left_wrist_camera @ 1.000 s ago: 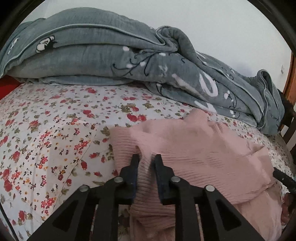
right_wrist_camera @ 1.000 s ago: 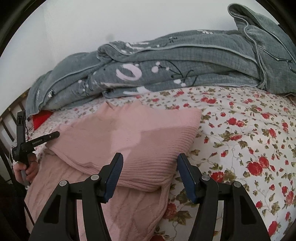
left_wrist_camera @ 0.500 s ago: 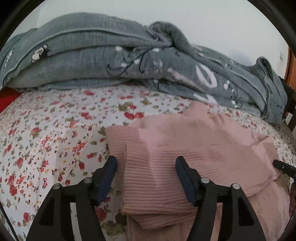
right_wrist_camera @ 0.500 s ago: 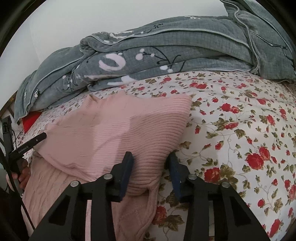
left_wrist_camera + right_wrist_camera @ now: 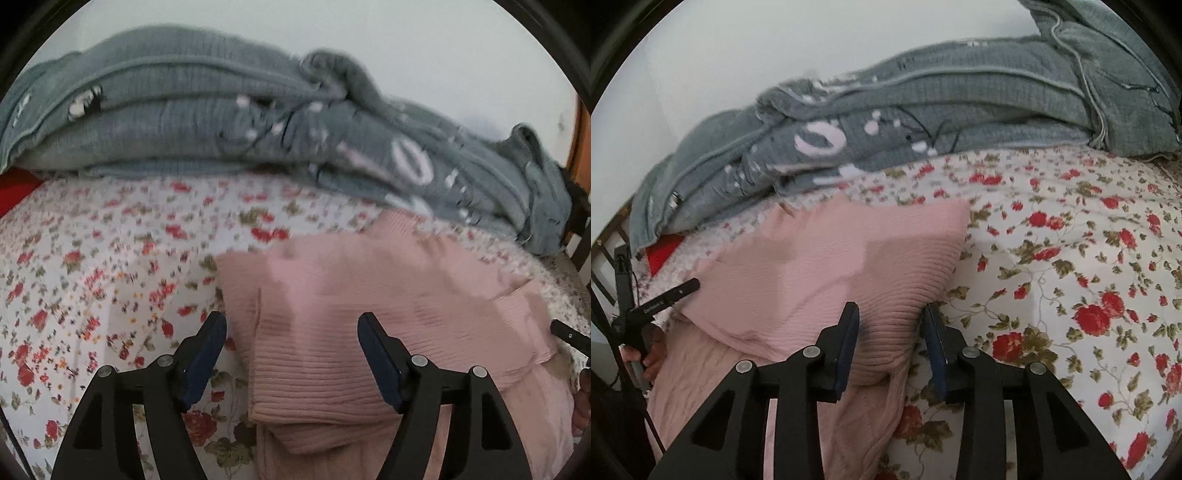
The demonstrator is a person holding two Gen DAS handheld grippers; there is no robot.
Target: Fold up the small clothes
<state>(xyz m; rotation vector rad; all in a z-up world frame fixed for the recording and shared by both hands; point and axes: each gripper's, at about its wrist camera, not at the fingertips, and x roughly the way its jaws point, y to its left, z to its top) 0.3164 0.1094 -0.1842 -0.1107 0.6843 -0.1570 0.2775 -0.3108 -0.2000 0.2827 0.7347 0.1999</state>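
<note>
Black gripper (image 5: 291, 332), blue finger pads (image 5: 376, 354)

Motion blur smears the grey quilt (image 5: 229, 122) and floral sheet (image 5: 92, 258); the pink sweater (image 5: 369, 314) runs off the bottom edge.

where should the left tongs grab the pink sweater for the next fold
Probably the near left corner of the folded sweater, coming from the near side. The doubled ribbed edge overhangs there, giving a thick lip. The left tongs, jaws opening, already straddle it.
</note>
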